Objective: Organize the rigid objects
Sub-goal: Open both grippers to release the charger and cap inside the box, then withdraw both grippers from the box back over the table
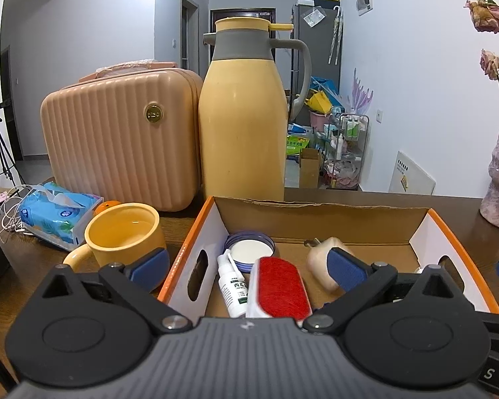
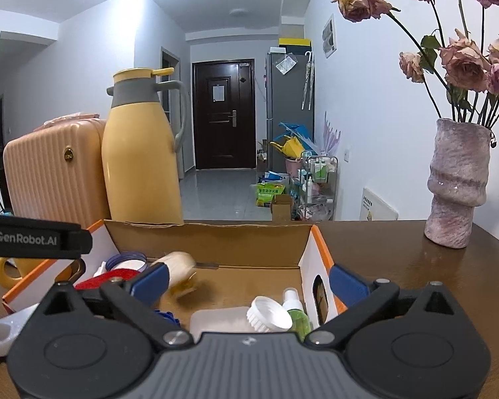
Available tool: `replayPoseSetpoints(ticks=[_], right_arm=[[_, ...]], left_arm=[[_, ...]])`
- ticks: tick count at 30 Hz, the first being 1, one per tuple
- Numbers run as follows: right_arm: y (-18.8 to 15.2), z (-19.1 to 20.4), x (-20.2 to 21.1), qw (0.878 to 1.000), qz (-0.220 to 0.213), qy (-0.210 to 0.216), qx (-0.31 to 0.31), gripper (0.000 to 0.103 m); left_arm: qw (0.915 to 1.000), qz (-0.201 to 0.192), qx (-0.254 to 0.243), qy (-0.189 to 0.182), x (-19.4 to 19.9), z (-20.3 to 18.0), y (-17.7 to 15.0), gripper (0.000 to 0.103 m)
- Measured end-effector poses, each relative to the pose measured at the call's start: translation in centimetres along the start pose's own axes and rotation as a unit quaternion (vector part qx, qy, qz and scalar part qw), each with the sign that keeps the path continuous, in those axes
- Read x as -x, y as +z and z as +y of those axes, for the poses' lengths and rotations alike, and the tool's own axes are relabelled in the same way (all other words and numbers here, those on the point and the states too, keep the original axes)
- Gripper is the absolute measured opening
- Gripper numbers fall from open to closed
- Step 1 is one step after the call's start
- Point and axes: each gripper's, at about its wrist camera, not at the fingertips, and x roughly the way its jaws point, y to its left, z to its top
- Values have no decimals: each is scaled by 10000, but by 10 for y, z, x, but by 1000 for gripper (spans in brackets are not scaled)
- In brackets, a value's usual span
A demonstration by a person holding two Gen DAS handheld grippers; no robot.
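Left hand-held gripper (image 1: 249,259) and right hand-held gripper (image 2: 248,277), both with jaws spread wide and nothing between the pads, poised over the near end of the open cardboard box (image 1: 319,214), the landmark for all positions here. Inside the box, toward its left wall: a red brush (image 1: 277,287), a white spray bottle (image 1: 231,287) and a round blue-rimmed tin (image 1: 249,251); near its middle, a cream plug adapter (image 1: 319,259); at its near right corner, a green spray bottle (image 2: 297,316), a white ribbed cap (image 2: 266,312) and a translucent block (image 2: 216,321). Left of the box on the desk (image 2: 399,249): a yellow mug (image 1: 123,236) and a tissue pack (image 1: 55,211). Behind the box: a yellow thermos jug (image 1: 244,133) and a ribbed pink case (image 1: 119,139). To the right, well apart: a vase of dried roses (image 2: 455,183). The step appears to be a release into the box, both grippers being empty above it; the next move likely calls for lifting clear of the box walls and reaching for whichever loose item, perhaps the mug, remains outside.
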Motion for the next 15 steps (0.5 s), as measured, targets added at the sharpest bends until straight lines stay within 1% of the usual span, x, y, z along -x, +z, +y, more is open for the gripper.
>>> replayPoseSetpoints(ticks=[11, 15], right_arm=[[-2, -1, 12, 9998, -142, -105, -63, 103], [-7, 1, 23, 9997, -219, -108, -25, 103]], left_arm=[[9997, -206, 66, -91, 14, 6, -4, 103], [9996, -285, 27, -58, 22, 10, -8, 103]])
